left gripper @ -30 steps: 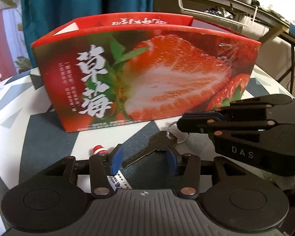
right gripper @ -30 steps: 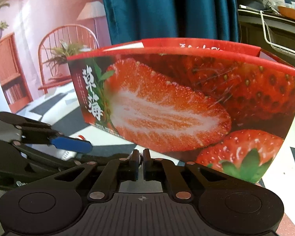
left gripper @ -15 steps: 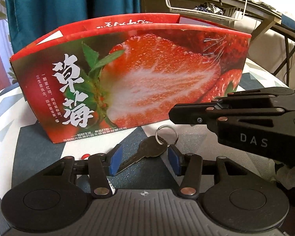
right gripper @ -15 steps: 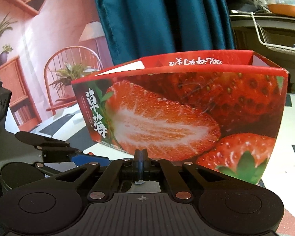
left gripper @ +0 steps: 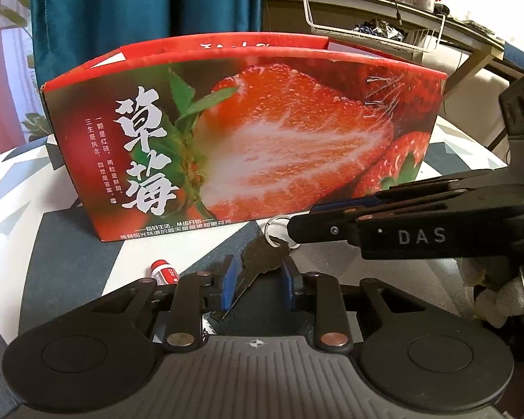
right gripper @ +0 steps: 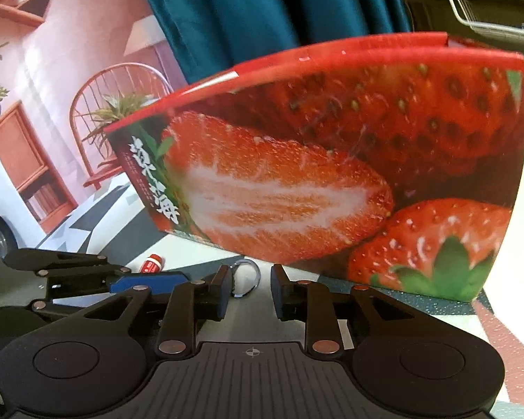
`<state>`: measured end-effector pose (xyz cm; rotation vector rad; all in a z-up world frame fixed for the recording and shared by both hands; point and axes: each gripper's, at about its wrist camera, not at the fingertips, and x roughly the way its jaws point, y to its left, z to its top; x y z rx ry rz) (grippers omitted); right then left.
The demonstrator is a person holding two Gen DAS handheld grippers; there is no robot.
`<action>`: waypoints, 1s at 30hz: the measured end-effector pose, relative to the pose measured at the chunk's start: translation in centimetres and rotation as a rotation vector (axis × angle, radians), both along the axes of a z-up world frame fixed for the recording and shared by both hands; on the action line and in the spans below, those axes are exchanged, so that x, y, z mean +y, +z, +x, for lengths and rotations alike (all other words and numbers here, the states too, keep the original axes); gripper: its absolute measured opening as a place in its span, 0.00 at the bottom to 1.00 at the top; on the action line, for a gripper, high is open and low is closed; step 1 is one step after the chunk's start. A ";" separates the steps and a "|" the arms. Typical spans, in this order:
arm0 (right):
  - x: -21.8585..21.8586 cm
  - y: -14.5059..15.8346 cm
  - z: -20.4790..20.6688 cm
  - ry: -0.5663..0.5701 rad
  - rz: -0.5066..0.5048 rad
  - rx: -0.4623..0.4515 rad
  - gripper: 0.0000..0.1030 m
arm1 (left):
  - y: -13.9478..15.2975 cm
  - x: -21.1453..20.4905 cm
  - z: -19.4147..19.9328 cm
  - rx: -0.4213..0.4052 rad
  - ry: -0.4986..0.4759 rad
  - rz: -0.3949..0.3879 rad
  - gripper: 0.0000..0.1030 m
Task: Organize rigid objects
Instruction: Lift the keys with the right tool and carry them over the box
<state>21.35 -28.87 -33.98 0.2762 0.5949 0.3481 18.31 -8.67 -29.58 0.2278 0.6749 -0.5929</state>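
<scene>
A dark metal key [left gripper: 263,256] with a silver ring [left gripper: 275,232] hangs just above the table in front of a red strawberry-print box [left gripper: 262,139]. My left gripper [left gripper: 258,279] is closing, and its blue pads [left gripper: 228,281] press on the key's head from both sides. My right gripper [left gripper: 297,231] reaches in from the right, its tip at the ring. In the right wrist view its jaws [right gripper: 249,289] are opening, and the ring [right gripper: 247,279] sits loose in the gap between them. The key's blade slants down to the left.
A small red-capped tube [left gripper: 162,270] lies on the patterned tablecloth [left gripper: 52,262] left of my left gripper. The open-topped box stands close ahead. Behind it hang a teal curtain [left gripper: 139,17] and a white wire basket [left gripper: 366,31] under a shelf.
My left jaws narrowed onto the key's head. My right jaws, shut on the ring before, have parted. The right wrist view has rolled, so the box now looks tilted.
</scene>
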 end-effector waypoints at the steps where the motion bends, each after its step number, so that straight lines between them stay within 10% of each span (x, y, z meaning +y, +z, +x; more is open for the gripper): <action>1: -0.1 -0.1 0.3 0.001 0.008 0.016 0.23 | -0.1 0.1 0.0 -0.002 0.000 -0.003 0.28; 15: -0.7 -0.1 2.2 0.048 0.094 0.073 0.25 | -0.1 0.9 -0.2 -0.005 -0.001 -0.017 0.28; 30: -0.3 0.2 1.3 0.074 0.079 0.047 0.02 | -0.1 0.8 -0.2 -0.007 -0.004 -0.015 0.28</action>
